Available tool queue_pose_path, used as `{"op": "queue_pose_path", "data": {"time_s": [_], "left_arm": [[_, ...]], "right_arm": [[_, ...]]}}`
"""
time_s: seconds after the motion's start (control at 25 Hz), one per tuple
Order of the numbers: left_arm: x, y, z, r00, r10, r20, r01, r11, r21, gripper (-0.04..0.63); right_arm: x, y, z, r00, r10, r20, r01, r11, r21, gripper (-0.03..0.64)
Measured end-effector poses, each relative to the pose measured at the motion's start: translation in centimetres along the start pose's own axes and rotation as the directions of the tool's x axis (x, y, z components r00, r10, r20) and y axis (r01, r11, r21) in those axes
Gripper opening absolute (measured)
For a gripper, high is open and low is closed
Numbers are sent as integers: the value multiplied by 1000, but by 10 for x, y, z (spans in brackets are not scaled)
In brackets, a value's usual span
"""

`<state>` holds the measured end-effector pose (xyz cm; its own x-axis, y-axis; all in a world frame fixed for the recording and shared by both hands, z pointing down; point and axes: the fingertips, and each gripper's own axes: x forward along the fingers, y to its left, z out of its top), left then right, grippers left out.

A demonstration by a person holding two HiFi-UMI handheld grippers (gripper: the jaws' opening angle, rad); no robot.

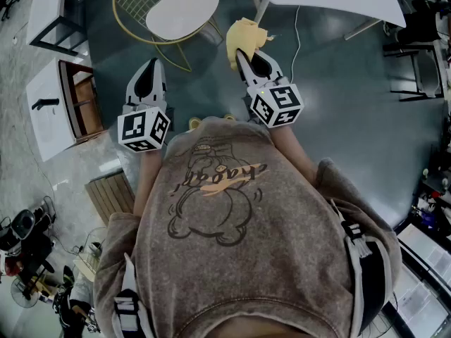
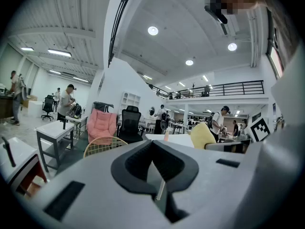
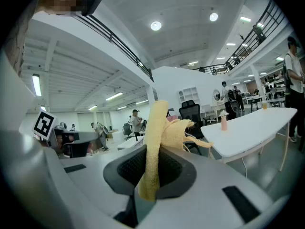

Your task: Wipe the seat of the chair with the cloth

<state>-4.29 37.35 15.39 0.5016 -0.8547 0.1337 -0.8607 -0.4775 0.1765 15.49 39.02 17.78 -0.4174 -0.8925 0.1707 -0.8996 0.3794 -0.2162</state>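
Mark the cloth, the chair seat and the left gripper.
cloth [image 1: 244,36], head view, on its bunched yellow folds.
chair seat [image 1: 182,10], head view, middle of the white pad.
left gripper [image 1: 151,67], head view, between the tips of its jaws.

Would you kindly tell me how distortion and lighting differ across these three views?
Head view: dim, bluish, fisheye-bent at the edges. Left gripper view: dark circular vignette, round ceiling lamps blown out. Right gripper view: same vignette, yellow fabric cloth in focus.
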Motion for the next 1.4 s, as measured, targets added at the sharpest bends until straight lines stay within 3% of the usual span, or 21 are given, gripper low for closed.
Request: {"op": "queue_pose_path", "data": {"time_s": [0.28,0.84,1.4], "left_arm": [[-2,3,-2,1000,-24,-12,24,999,-24,9],[6,26,-8,995,-101,-10,101,994,-36,9],[80,69,-8,995,-97,-22,96,994,-43,9]], "right_arm": [[-3,8,5,999,3,38,-4,999,36,61],[16,23,-8,998,-42,52,41,999,13,61],[90,-12,2,997,-52,61,51,999,18,61]]}}
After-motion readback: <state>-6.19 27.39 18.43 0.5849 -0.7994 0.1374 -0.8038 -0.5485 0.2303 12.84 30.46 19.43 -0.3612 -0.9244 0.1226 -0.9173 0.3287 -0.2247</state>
